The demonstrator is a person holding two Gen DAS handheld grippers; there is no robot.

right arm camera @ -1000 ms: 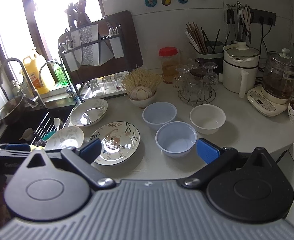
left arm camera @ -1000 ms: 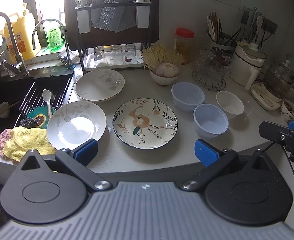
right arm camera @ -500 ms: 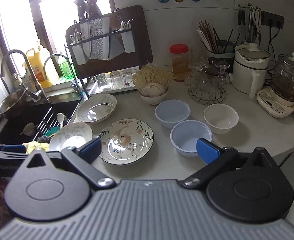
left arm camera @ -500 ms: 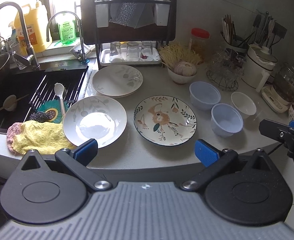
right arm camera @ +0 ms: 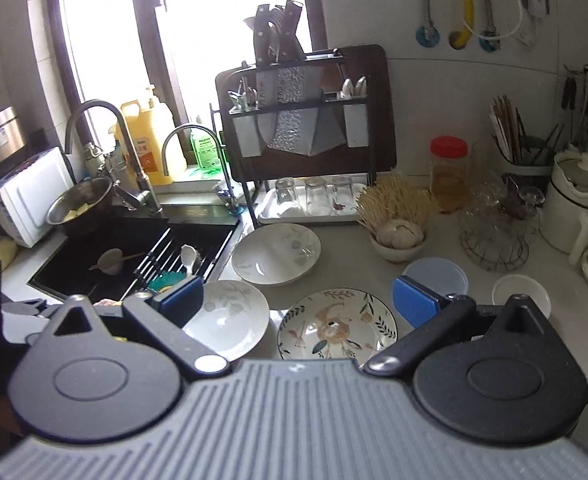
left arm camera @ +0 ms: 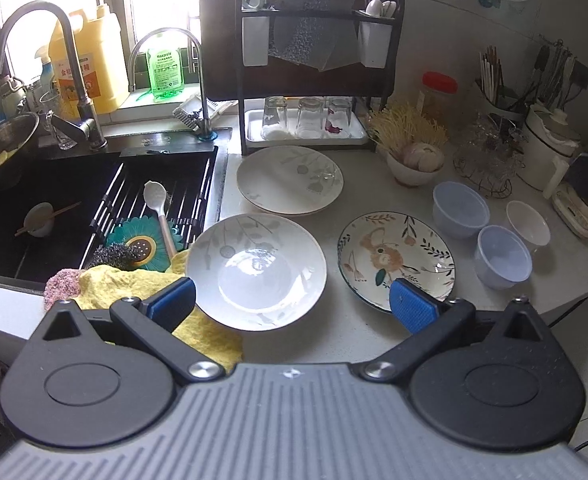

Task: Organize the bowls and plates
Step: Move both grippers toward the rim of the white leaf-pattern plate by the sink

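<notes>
We hold the left gripper (left arm camera: 292,302) with its blue-padded fingers (left arm camera: 411,305) spread wide and empty, hovering low over the near edge of the desk (left arm camera: 333,340). Between those fingers sits the near white plate (left arm camera: 256,271), its left rim lying over a yellow cloth (left arm camera: 142,284). Just right of it is the floral plate (left arm camera: 395,258), partly behind our right finger. Behind the near white plate rests the far white plate (left arm camera: 290,179), close to the glass tray (left arm camera: 305,136). To the right stand two bluish bowls (left arm camera: 459,209) and a small white bowl (left arm camera: 527,223), grouped together near the desk's right corner. Our right gripper (right arm camera: 297,300) is likewise spread wide and holding nothing, raised above the same desk; between its fingers (right arm camera: 415,302) we see the floral plate and the near white plate side by side. The sink (left arm camera: 74,200) lies to the left, with a white spoon (left arm camera: 156,204) on its rack.
</notes>
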